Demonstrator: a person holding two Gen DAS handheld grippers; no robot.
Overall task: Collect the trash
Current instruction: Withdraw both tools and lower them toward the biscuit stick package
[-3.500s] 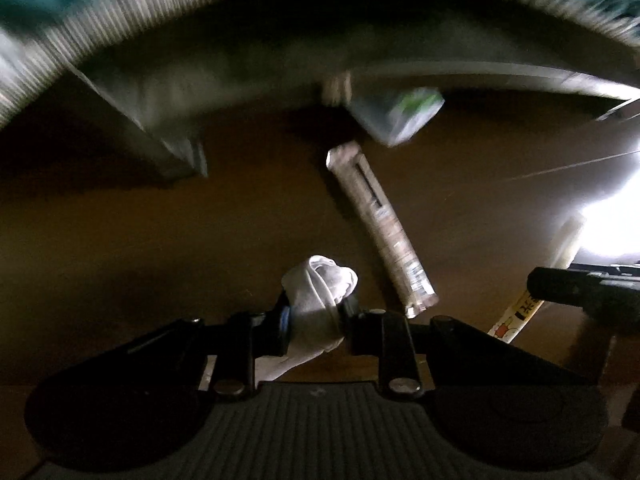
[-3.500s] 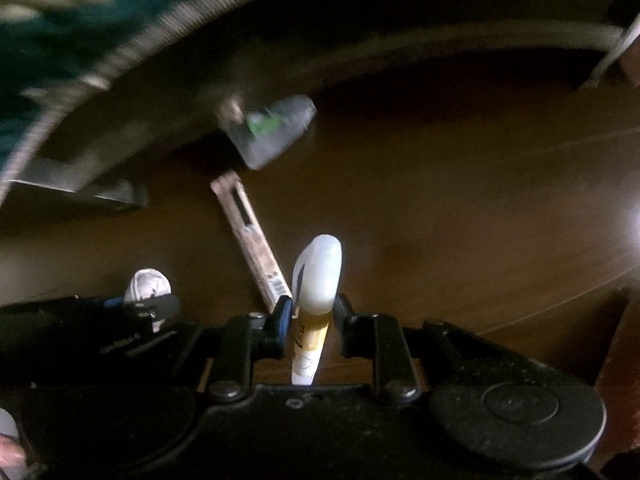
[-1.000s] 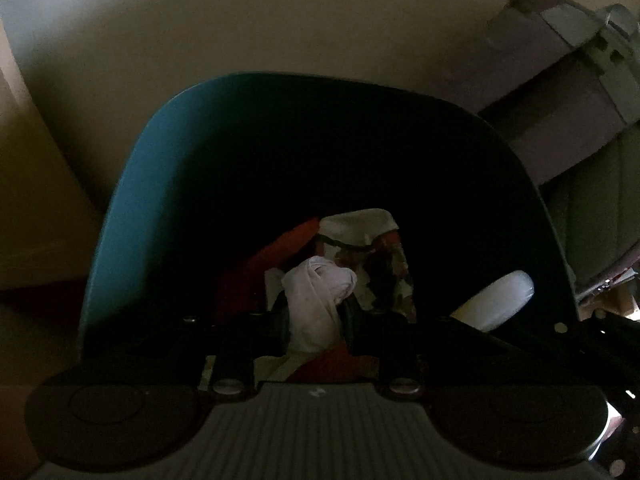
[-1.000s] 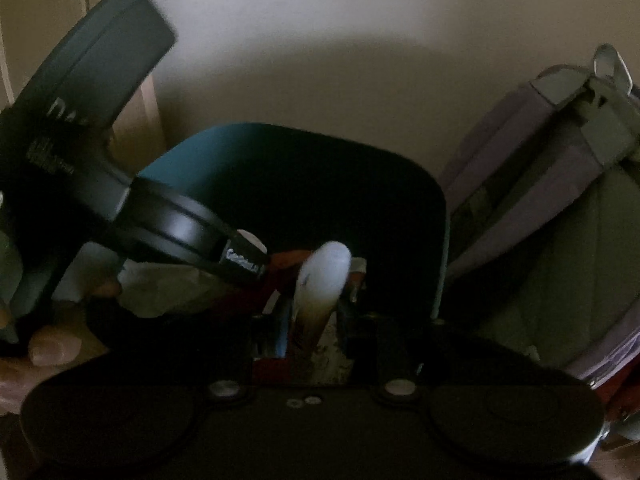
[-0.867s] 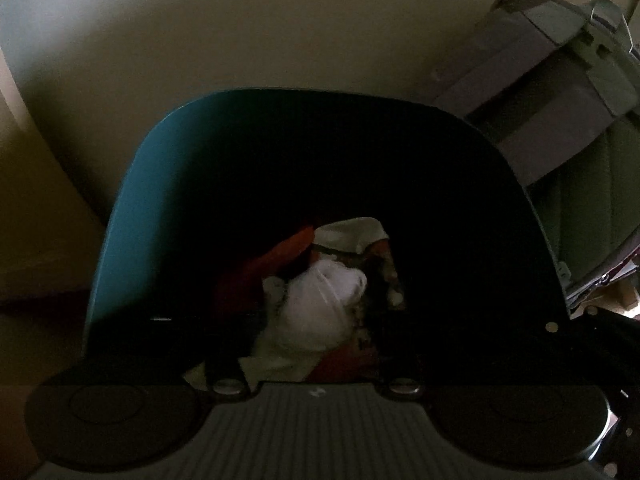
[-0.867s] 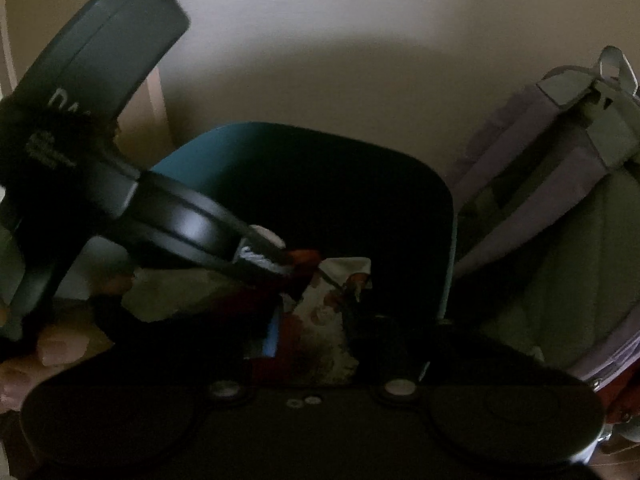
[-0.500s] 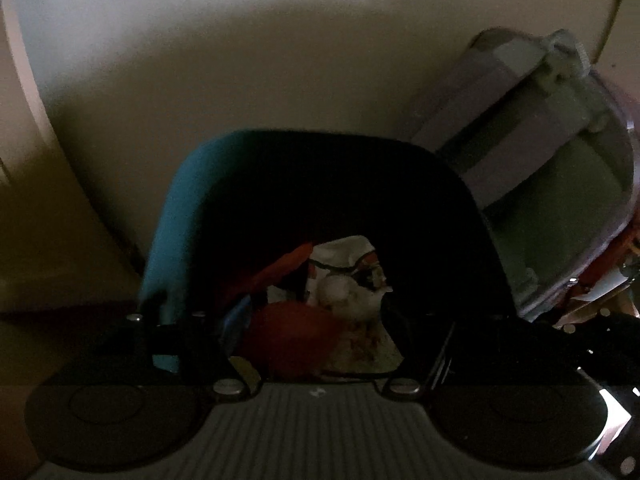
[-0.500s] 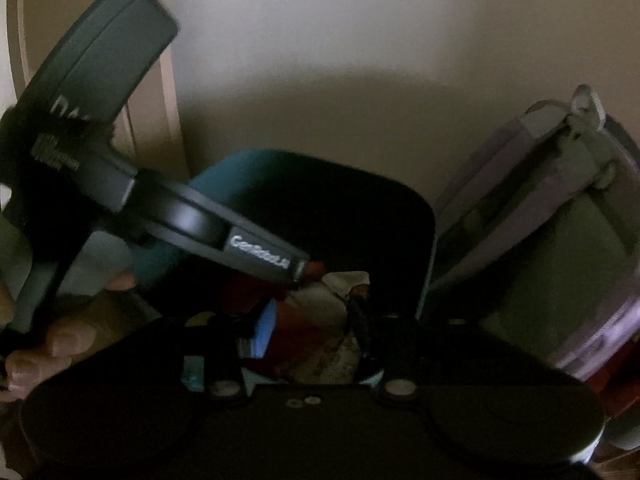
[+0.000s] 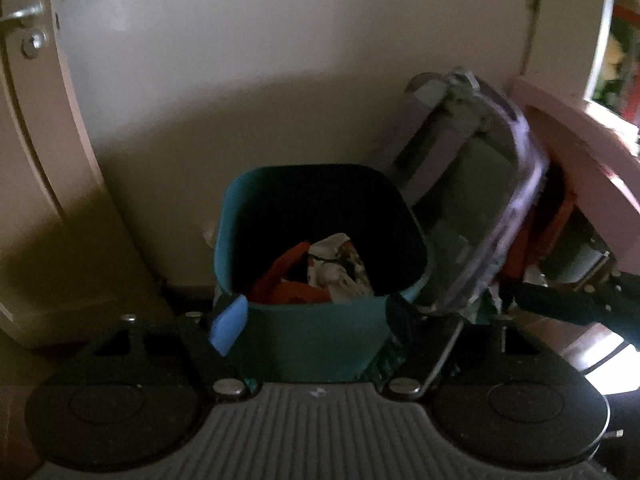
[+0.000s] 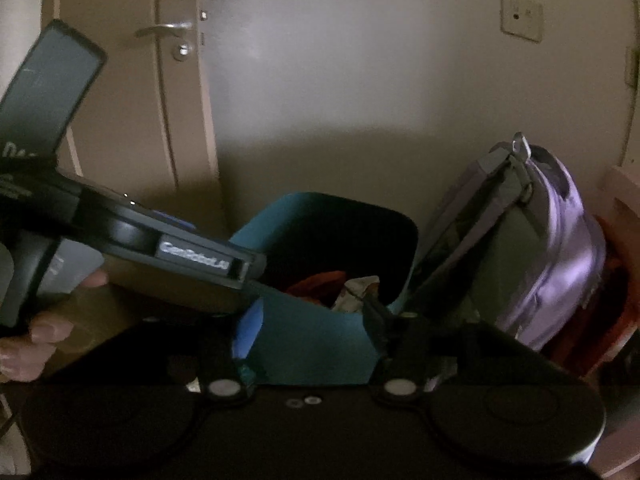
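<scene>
A teal trash bin (image 9: 304,336) stands on the floor against the wall, holding red and patterned wrappers (image 9: 340,272) and other trash. My left gripper (image 9: 310,320) hangs above and in front of the bin, jaws still opening, nothing between them. In the right wrist view the same bin (image 10: 316,344) shows between the fingers of my right gripper (image 10: 308,328), whose jaws are also opening and hold nothing. The left gripper's body (image 10: 192,260) crosses the left of that view, with a person's hand (image 10: 40,336) on its handle.
A purple and grey backpack (image 10: 540,248) leans against the wall right of the bin. A beige door with a metal handle (image 10: 168,30) is at the left. A pink shelf edge (image 9: 580,136) sticks out at the right.
Both grippers let go of their trash into the bin, the white wad from the left and the white tube from the right. Both have since opened, risen and drawn back from the bin.
</scene>
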